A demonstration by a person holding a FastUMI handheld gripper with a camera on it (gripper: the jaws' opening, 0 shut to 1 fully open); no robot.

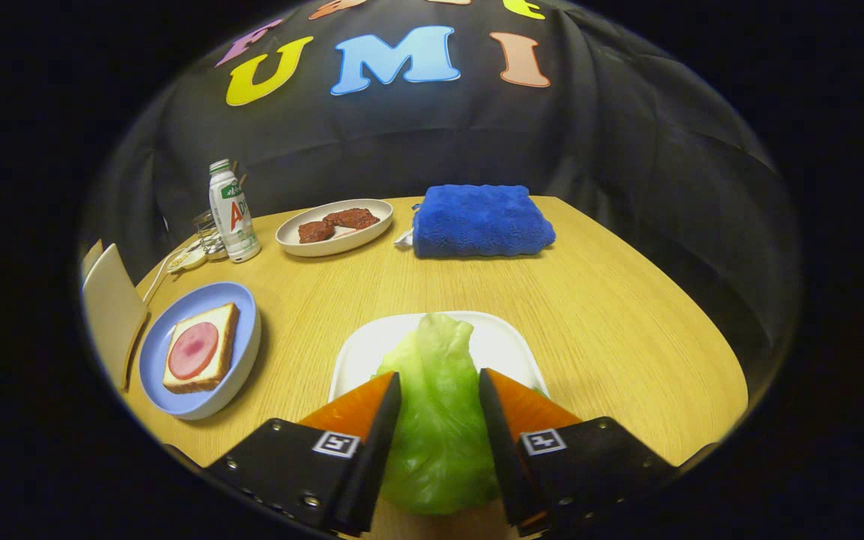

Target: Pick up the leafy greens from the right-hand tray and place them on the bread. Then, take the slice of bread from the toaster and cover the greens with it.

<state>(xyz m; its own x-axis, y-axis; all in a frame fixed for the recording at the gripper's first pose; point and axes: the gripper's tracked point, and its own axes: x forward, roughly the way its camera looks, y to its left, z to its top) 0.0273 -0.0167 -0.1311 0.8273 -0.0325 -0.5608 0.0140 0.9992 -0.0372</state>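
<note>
Green lettuce leaf (438,420) lies between the tongs (439,397), both fingers pinching it over the white tray (503,341). Bread (202,349) waits left, ready for topping.

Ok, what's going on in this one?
A person's handheld tool is at the leafy greens on the white tray, one finger on each side of the leaf. Whether they are pressing it yet is hard to tell. The bread, topped with a round slice of meat, waits on the blue plate off to the left. So the greens have not reached the bread yet.
</note>
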